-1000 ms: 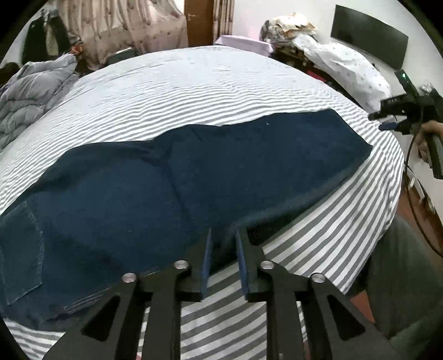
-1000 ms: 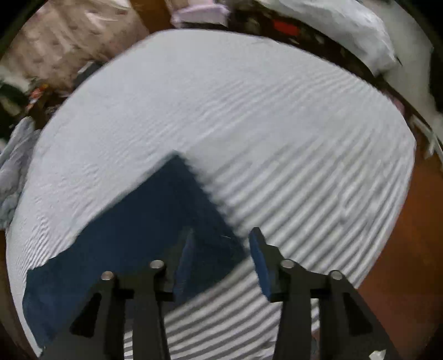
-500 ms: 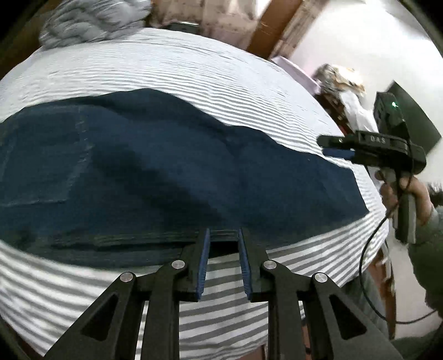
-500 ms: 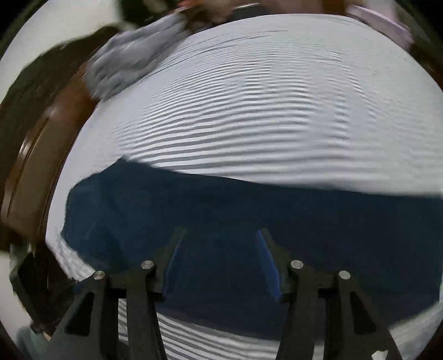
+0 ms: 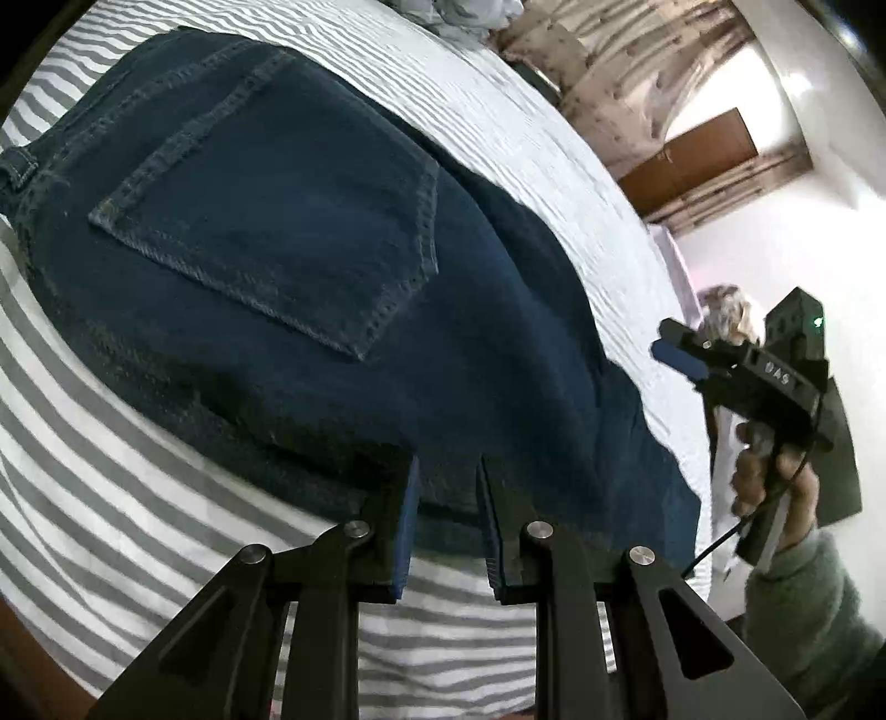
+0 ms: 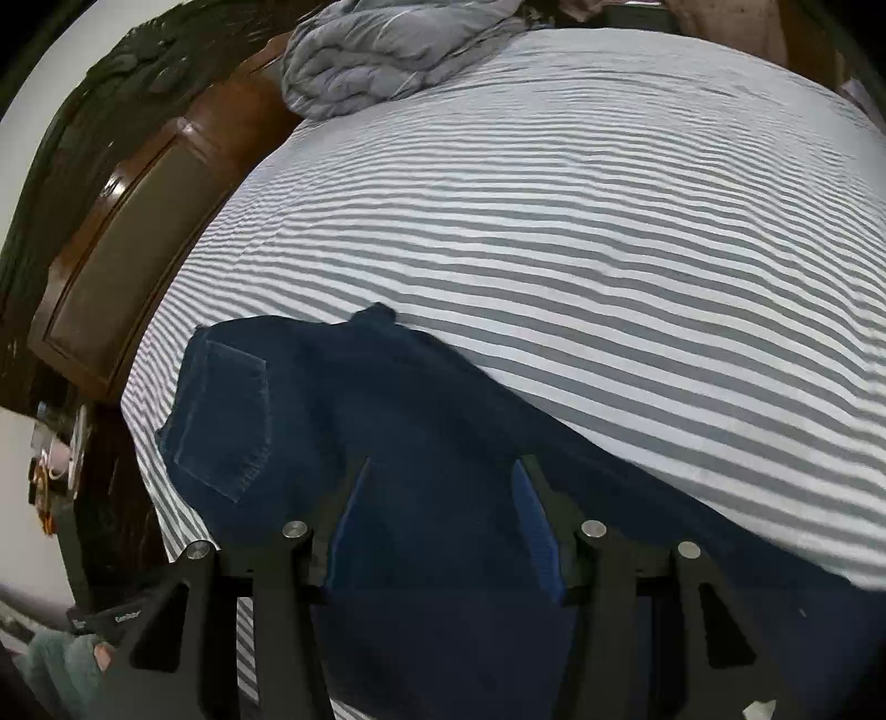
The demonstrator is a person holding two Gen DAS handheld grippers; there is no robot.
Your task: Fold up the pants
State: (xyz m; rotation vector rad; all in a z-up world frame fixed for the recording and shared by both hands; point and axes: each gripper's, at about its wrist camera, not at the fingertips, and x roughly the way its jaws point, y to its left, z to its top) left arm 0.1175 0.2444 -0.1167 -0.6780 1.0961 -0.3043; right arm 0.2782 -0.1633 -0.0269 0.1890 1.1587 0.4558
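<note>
Dark blue jeans (image 5: 310,266) lie flat on a grey-and-white striped bed sheet (image 5: 99,454), folded lengthwise with a back pocket (image 5: 277,221) facing up. My left gripper (image 5: 446,487) is open, its fingertips at the jeans' near edge by the seat, with cloth showing in the narrow gap. My right gripper (image 6: 437,487) is open wide and empty, hovering above the jeans (image 6: 387,443); it also shows in the left wrist view (image 5: 681,349) held in a hand over the leg end.
A brown wooden headboard (image 6: 127,232) runs along the bed's left side. A grey quilt (image 6: 382,50) is bunched at the far corner. A brown door (image 5: 692,160) and patterned curtains (image 5: 609,55) stand beyond the bed.
My left gripper has moved from the leg section to the waist end, close to the back pocket. My right gripper has swung from the hem end over the legs toward the waist.
</note>
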